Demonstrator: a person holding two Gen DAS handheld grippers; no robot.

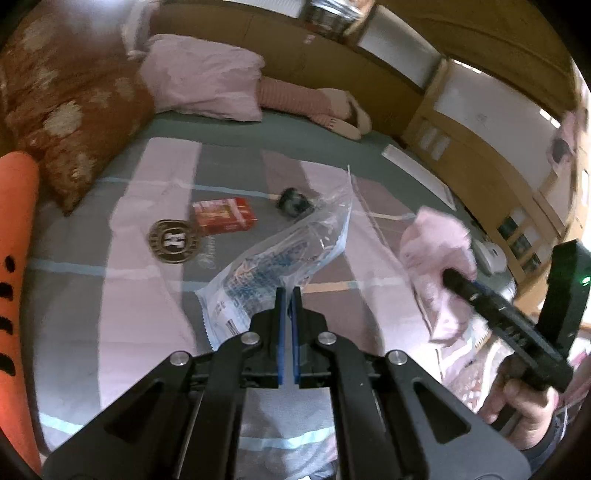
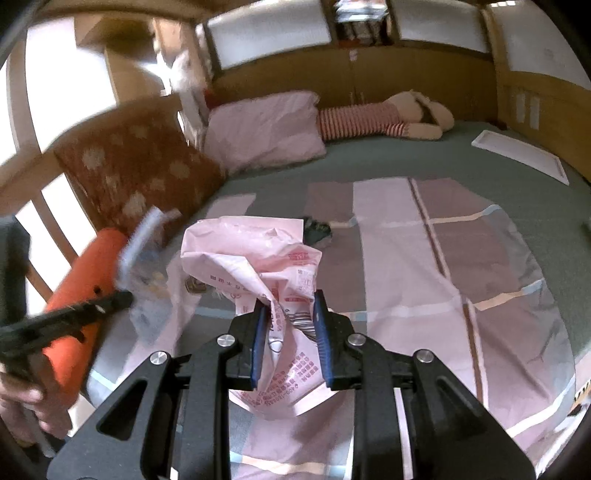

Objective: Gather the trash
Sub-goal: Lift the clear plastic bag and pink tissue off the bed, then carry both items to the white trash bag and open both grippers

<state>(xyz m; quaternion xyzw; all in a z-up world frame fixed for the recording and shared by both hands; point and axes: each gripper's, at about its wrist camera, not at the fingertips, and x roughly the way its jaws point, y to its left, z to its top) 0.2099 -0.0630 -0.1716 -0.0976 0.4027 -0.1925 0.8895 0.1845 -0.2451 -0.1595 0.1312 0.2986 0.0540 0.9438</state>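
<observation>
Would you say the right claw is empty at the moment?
No, the right claw is shut on a crumpled pink bag.

A bed [image 2: 480, 177] with a grey-and-pink patchwork cover fills the room — pink pillow [image 2: 266, 129] at its head. Wooden panelling [image 2: 424, 70] and bright frosted windows [image 2: 269, 33] run behind.

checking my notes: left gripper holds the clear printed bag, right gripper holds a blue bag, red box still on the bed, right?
One slip: the right gripper holds a pink bag, not blue, as the right wrist view shows. The left gripper does hold the clear printed bag, and the red box lies on the bed.
</observation>
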